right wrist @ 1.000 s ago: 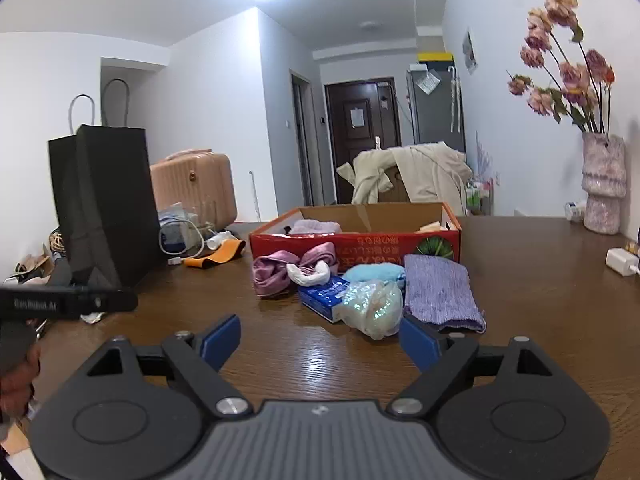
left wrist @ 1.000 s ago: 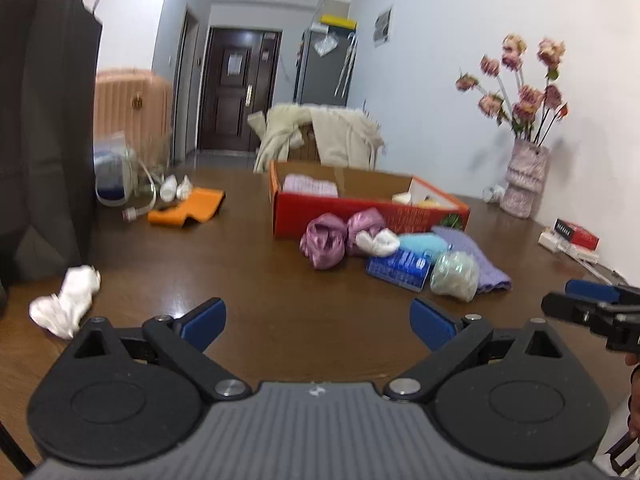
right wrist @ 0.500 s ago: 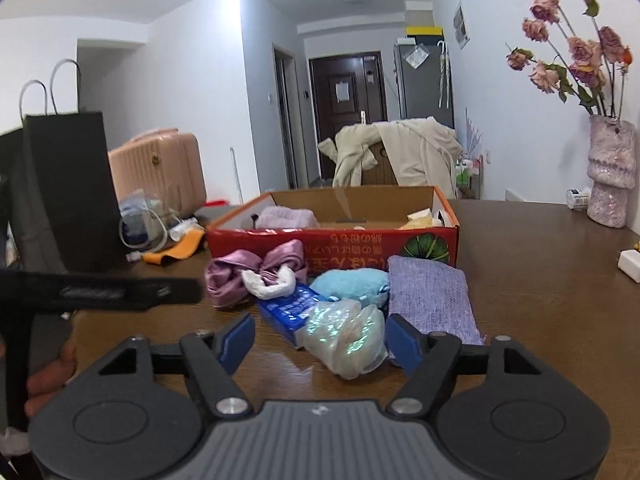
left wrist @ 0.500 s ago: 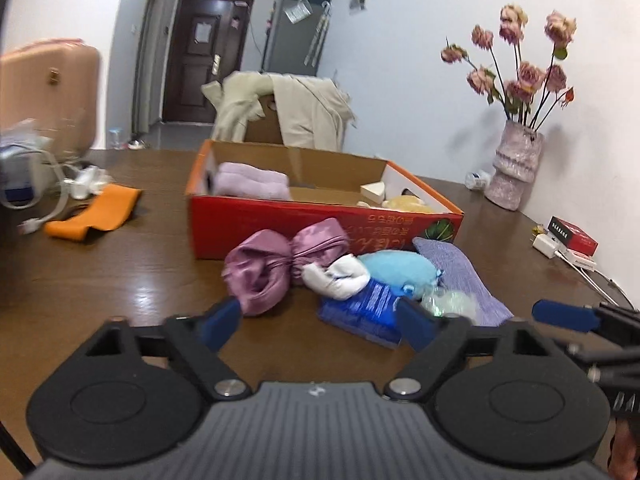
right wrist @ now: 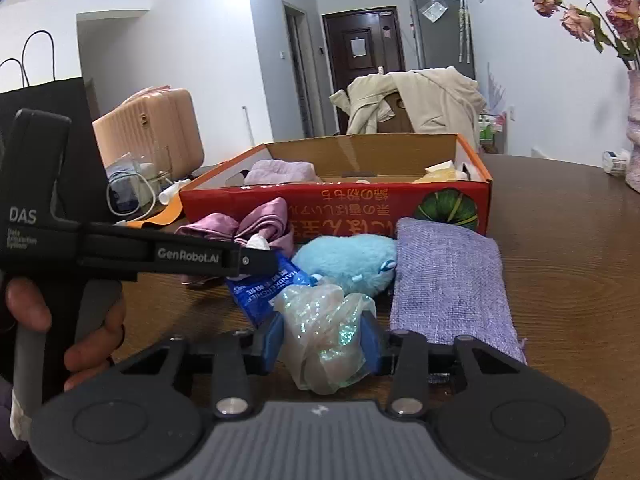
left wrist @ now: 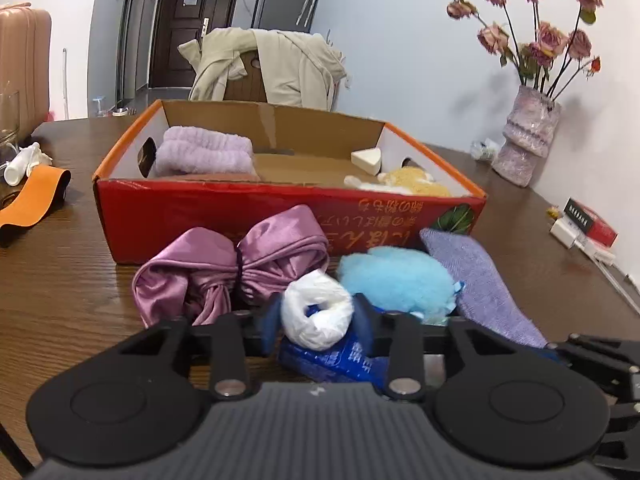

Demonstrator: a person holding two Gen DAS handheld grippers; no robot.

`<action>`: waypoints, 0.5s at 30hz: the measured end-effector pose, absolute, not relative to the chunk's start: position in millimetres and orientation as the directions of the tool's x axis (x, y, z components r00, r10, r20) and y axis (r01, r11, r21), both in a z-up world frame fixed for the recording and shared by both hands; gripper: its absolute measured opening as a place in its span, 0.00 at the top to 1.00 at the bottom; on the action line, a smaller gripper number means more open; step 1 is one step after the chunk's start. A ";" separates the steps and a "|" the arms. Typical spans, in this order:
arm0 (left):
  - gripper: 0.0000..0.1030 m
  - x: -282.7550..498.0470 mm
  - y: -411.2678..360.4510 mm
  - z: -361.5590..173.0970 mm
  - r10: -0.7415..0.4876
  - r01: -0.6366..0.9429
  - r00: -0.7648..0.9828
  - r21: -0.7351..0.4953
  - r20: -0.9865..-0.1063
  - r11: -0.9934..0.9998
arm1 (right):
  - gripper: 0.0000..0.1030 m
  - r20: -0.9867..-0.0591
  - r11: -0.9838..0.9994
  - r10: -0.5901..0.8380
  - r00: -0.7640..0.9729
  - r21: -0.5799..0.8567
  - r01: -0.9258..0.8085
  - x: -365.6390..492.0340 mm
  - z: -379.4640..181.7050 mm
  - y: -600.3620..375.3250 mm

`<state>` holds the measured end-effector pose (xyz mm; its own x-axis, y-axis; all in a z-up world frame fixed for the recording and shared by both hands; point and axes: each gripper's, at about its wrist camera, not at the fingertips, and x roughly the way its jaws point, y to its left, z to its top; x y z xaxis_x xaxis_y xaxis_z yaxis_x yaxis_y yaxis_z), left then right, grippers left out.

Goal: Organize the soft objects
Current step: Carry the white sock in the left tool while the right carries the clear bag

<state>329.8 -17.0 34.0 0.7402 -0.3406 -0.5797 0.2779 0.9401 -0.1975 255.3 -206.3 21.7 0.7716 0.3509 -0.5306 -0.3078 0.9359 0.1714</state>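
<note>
On the wooden table, left of everything else in the left wrist view, an orange band lies flat, well apart from the pile. Next comes the pink satin bow, crumpled against the front wall of the red cardboard box, which already holds a folded lilac towel at its left end and a yellow plush toy at its right. The left gripper has its blue pads on either side of a white plastic bag bundle; the jaws are closing, narrowed to about the width of the bundle, and the pads appear to touch its sides, though how firmly they press cannot be told. The bundle sits on a blue tissue packet. Right of it lies a blue fluffy toy, then a lilac cloth pouch flat on the table. In the right wrist view, a hand holds the left gripper's handle at the left edge. Further right, the right gripper brackets an iridescent film bundle; its jaws are closing too, pads meeting both sides of the crinkled film, which bulges above and below them. At the far right stands a vase of dried roses.
</note>
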 end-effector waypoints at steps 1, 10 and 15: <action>0.74 327.9 -17.2 35.7 -0.341 0.283 0.744 -0.192 -0.574 0.940 | 0.64 -0.530 0.935 0.353 0.771 0.173 -0.309 256.2 21.7 -206.6; 0.78 282.3 -5.6 65.1 -0.374 0.310 0.767 -0.208 -0.521 0.928 | 0.73 -0.495 0.937 0.346 0.797 0.148 -0.315 234.1 38.8 -207.7; 0.78 245.9 10.7 86.5 -0.368 0.301 0.804 -0.214 -0.466 0.929 | 0.74 -0.440 0.942 0.335 0.833 0.130 -0.310 205.7 57.4 -211.3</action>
<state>245.9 10.7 86.5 0.8044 -0.3679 -0.4664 0.3011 0.9293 -0.2138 205.7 -211.3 57.4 0.8332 0.3345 -0.4402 -0.3095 0.9420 0.1299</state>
